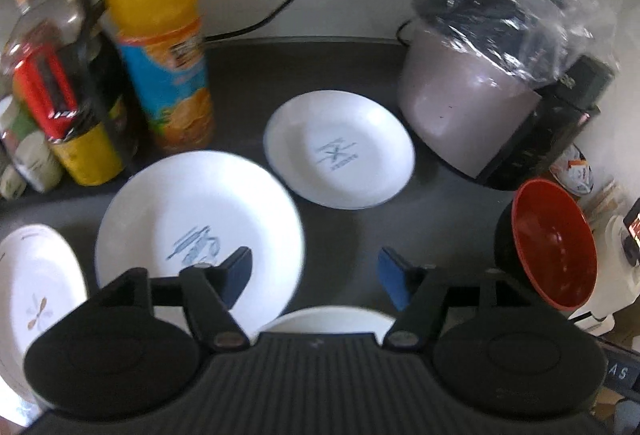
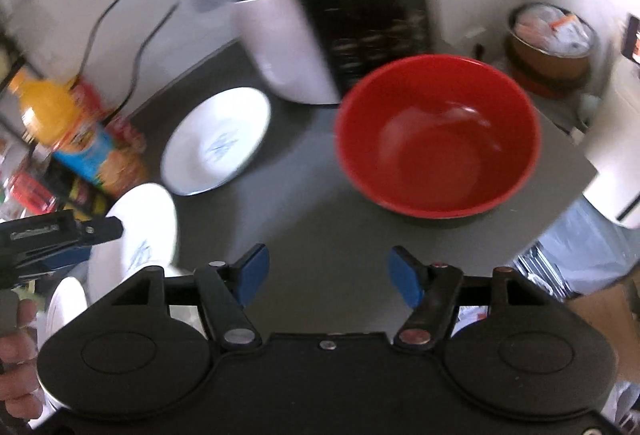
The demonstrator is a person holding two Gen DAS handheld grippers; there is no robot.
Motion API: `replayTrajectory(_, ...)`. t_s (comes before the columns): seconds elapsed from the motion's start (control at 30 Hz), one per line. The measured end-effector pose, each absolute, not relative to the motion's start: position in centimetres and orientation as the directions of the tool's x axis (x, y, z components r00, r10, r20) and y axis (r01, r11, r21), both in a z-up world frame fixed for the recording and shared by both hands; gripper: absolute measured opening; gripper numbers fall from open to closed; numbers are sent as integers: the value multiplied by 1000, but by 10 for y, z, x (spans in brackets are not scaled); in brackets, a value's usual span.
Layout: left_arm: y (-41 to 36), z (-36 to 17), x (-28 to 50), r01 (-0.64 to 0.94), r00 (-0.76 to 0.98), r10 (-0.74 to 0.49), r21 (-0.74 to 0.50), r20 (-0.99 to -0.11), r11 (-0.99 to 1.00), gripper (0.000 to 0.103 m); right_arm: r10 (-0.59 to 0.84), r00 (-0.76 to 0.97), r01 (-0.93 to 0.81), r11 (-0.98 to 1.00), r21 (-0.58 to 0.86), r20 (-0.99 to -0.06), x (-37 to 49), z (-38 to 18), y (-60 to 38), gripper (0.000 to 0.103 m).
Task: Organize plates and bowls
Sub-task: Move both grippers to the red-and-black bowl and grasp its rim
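On the dark table (image 1: 352, 219) lie a large white plate with a blue drawing (image 1: 196, 231), a smaller white plate with a blue rim (image 1: 340, 149), and a white plate with a flower mark (image 1: 36, 299) at the left edge. Another white dish (image 1: 332, 319) shows just under my left gripper (image 1: 316, 277), which is open and empty above the table. A red bowl (image 2: 438, 139) with a black outside stands ahead of my right gripper (image 2: 328, 275), which is open and empty. The bowl also shows in the left wrist view (image 1: 554, 243). The left gripper shows at the left of the right wrist view (image 2: 60, 235).
An orange juice bottle (image 1: 160, 35), other bottles and cans (image 1: 52, 107) stand at the back left. A rice cooker under a plastic bag (image 1: 472, 91) and a black appliance (image 1: 548, 139) stand at the back right. Cables run along the wall. The table's right edge (image 2: 576, 191) is close to the bowl.
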State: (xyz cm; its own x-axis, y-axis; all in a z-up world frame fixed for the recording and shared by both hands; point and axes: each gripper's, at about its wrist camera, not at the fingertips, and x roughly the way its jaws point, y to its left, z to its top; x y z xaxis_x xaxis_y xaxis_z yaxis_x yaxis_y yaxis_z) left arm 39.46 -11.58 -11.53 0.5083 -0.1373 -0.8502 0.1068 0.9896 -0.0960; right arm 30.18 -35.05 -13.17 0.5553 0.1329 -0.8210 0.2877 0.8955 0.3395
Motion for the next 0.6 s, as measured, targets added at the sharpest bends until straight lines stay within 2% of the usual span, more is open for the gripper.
replayTrajectory(0.4,-181,-118,407,143,487,-167,-110,-857,984,69,107,554,362,862,355,-825,309,-144,-408,66)
replayTrajectory(0.6,-191,-119,409,137,485,-160,-106,-860,985,69,63,559,366,876,315,-827,314,-146,-423,66)
